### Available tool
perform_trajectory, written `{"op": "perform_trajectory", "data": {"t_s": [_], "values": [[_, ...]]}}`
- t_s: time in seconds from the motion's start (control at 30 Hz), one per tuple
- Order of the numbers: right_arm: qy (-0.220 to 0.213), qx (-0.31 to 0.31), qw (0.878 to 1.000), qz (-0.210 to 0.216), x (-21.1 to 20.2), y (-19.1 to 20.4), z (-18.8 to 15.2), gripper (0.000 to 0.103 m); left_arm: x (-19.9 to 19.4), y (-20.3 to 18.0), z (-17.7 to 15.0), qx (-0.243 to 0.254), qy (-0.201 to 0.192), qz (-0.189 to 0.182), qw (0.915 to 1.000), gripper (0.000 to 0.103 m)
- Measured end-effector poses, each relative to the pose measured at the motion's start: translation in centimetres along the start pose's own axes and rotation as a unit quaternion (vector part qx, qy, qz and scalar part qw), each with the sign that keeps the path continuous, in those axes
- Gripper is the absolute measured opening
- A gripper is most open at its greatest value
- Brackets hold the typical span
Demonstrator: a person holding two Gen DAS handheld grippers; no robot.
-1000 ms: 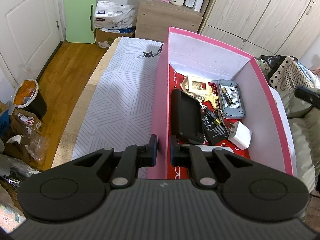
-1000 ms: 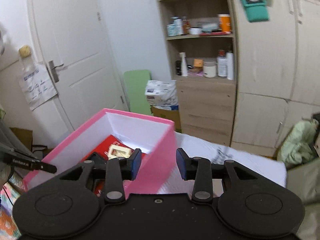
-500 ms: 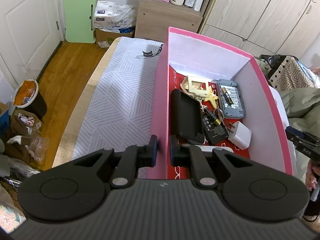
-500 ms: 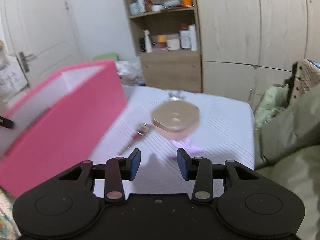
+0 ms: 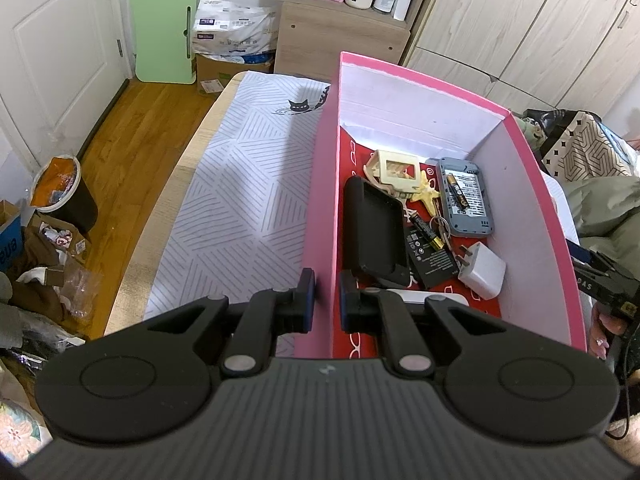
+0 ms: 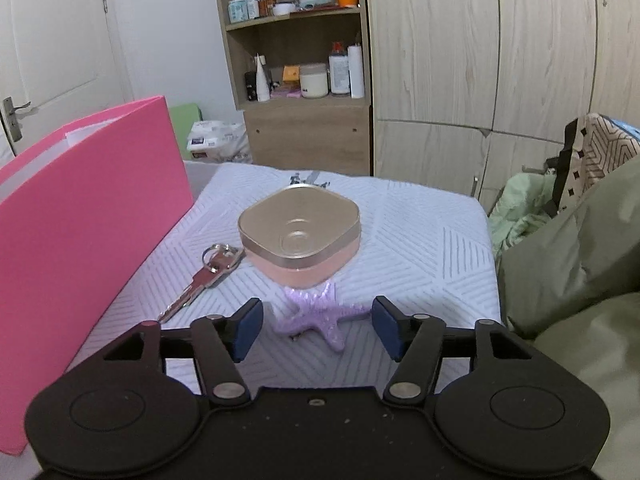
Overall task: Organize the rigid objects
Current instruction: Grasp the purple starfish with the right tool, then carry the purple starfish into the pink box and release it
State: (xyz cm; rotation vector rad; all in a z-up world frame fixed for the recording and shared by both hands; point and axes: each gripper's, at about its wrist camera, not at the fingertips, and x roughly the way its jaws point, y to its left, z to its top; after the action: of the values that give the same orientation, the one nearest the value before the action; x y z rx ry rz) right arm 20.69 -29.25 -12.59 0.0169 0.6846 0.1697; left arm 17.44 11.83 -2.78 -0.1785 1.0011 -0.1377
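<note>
1. Starfish (image 6: 320, 316), a small lilac plastic figure, is seen lying flat on the striped cloth (image 6: 420, 240), directly between the spread fingers of the right gripper (image 6: 316, 328); it is judged to be the next piece to be picked up.
2. The right gripper's jaws are held wide, one blue pad on each side of the starfish, and nothing is gripped yet.
3. For a clean pick, the fingers should be lowered until the pads flank the thick centre of the body, not the thin arms, which could slip or twist out.
4. Care is advised near the rose-gold square tin (image 6: 299, 236), which sits just behind the starfish, touching or nearly touching one arm; a key on a ring (image 6: 200, 280) lies close on the left.
5. The pink box (image 5: 320, 216) is steadied by the left gripper (image 5: 323, 296), whose jaws are narrowed onto the box's near side wall.
6. Inside the box, a black case (image 5: 376, 228), a grey device (image 5: 464, 196), a white charger (image 5: 482, 270) and a cream frame (image 5: 396, 170) are already gathered; free floor appears near the far end.
</note>
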Motion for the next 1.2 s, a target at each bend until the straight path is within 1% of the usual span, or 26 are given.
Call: {"op": "perform_trajectory", "data": {"t_s": [0.1,0.2,0.3,0.33,0.37,0.4,0.57,0.8,0.97,1.1,1.2], "values": [[-0.01,-0.025,1.0,-0.014,0.1,0.9,-0.4,0.068,0.0,0.0,0.0,-0.001,0.0,0.001,1.0,0.01],[-0.014,-0.02,1.0,-0.01,-0.1,0.8,-0.6,0.071,-0.1,0.1,0.0,-0.003,0.0,-0.002,1.0,0.01],[-0.014,-0.02,1.0,-0.009,-0.1,0.8,-0.6,0.071,0.0,0.1,-0.1,-0.003,-0.003,-0.002,1.0,0.01],[-0.015,-0.02,1.0,-0.011,-0.1,0.8,-0.5,0.069,0.0,0.1,-0.1,-0.003,-0.003,-0.001,1.0,0.01],[-0.018,-0.016,1.0,-0.016,-0.2,0.8,-0.5,0.058,0.0,0.0,-0.1,-0.004,-0.003,-0.001,1.0,0.01],[-0.019,-0.008,1.0,-0.02,-0.3,0.6,-0.5,0.058,0.0,0.1,-0.1,-0.005,-0.003,-0.002,1.0,0.01],[-0.019,0.02,1.0,-0.006,-1.0,-0.1,-0.7,0.058,-0.1,0.2,-0.1,-0.008,-0.003,-0.004,1.0,0.01],[-0.029,0.041,0.998,0.025,-2.5,0.3,-0.8,0.058,-0.1,0.3,-0.1,-0.008,-0.002,-0.005,1.0,0.01],[-0.051,0.045,0.996,0.048,-4.5,1.1,-0.3,0.058,-0.1,0.3,-0.1,-0.008,-0.002,-0.007,0.9999,0.01],[-0.076,0.04,0.993,0.082,-6.7,2.3,1.2,0.058,-0.1,0.3,-0.1,-0.007,-0.002,-0.007,0.9999,0.01],[-0.103,0.007,0.988,0.114,-8.9,4.2,3.0,0.058,-0.1,0.3,-0.1,-0.007,-0.003,-0.007,0.9999,0.01]]}}
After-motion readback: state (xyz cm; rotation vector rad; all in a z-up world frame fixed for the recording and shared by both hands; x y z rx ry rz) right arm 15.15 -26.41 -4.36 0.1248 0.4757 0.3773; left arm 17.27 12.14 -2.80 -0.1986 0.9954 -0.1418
